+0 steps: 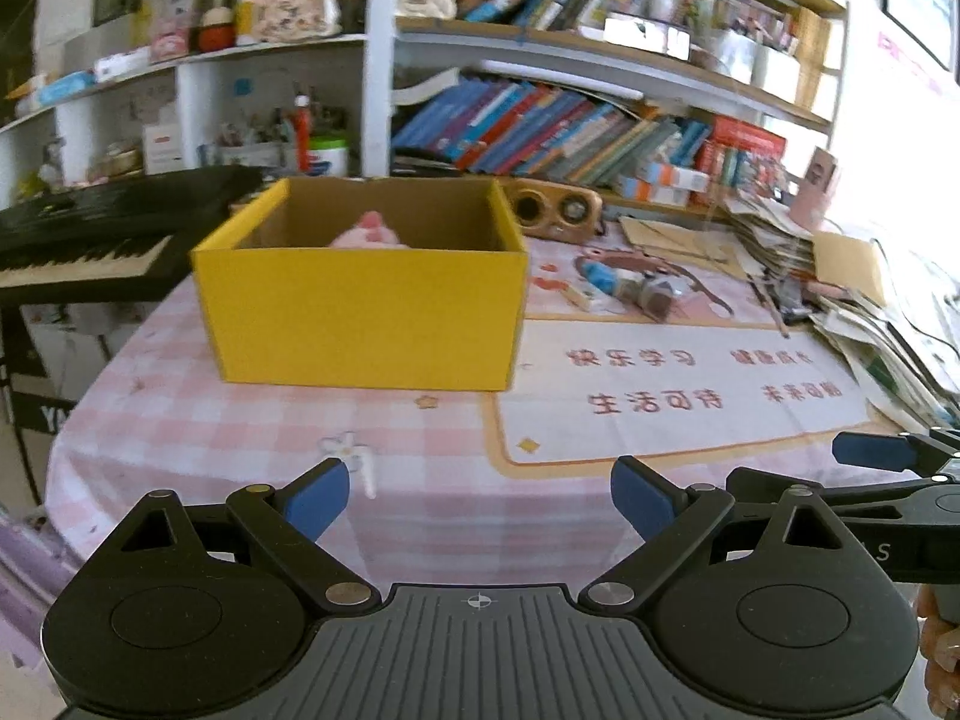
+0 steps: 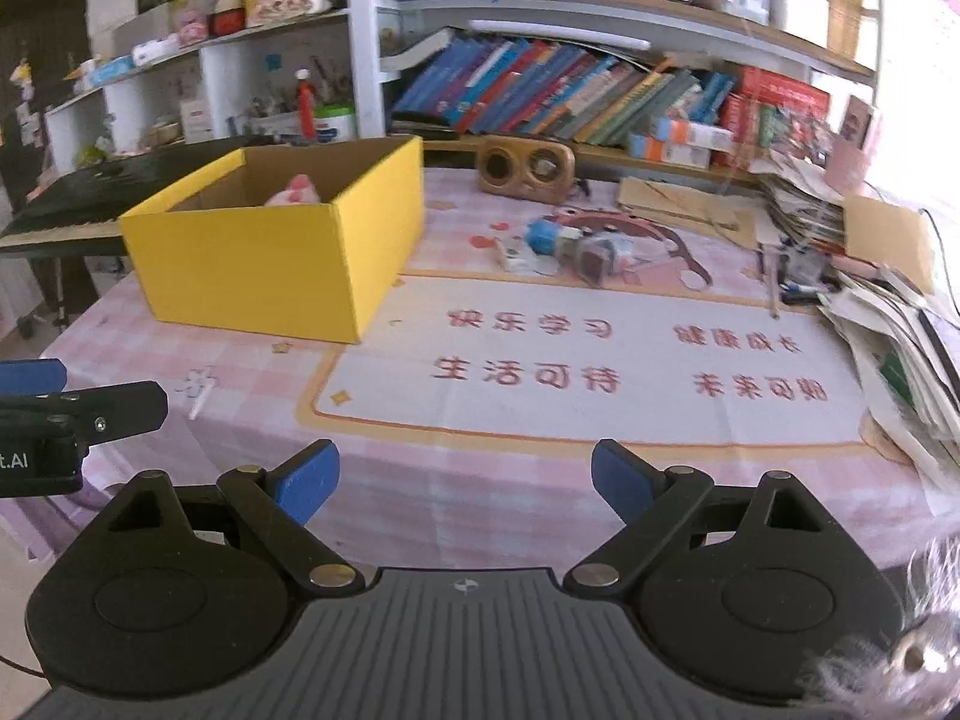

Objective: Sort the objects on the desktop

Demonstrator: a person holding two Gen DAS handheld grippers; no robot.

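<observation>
On the pink checked tablecloth (image 1: 180,420), a yellow box (image 1: 360,306) was placed, with a pink toy (image 1: 372,234) seen inside it. Small objects (image 2: 570,246) were left clustered right of the box. The left gripper (image 1: 480,495) and right gripper (image 2: 465,480) were held spread apart above the near edge, nothing gripped.

black keyboard (image 1: 90,240), wooden speaker (image 2: 525,167), bookshelf of books (image 2: 558,90), paper pile (image 2: 900,330)

— Matt yellow cardboard for the box (image 1: 360,312), raw brown inside. Soft pink plush toy (image 1: 372,235) in it.
— Smooth checked tablecloth (image 2: 480,480), faintly creased. Varnished wooden speaker (image 2: 525,167) near the far edge, loose paper stack (image 2: 900,360) along the right edge.
</observation>
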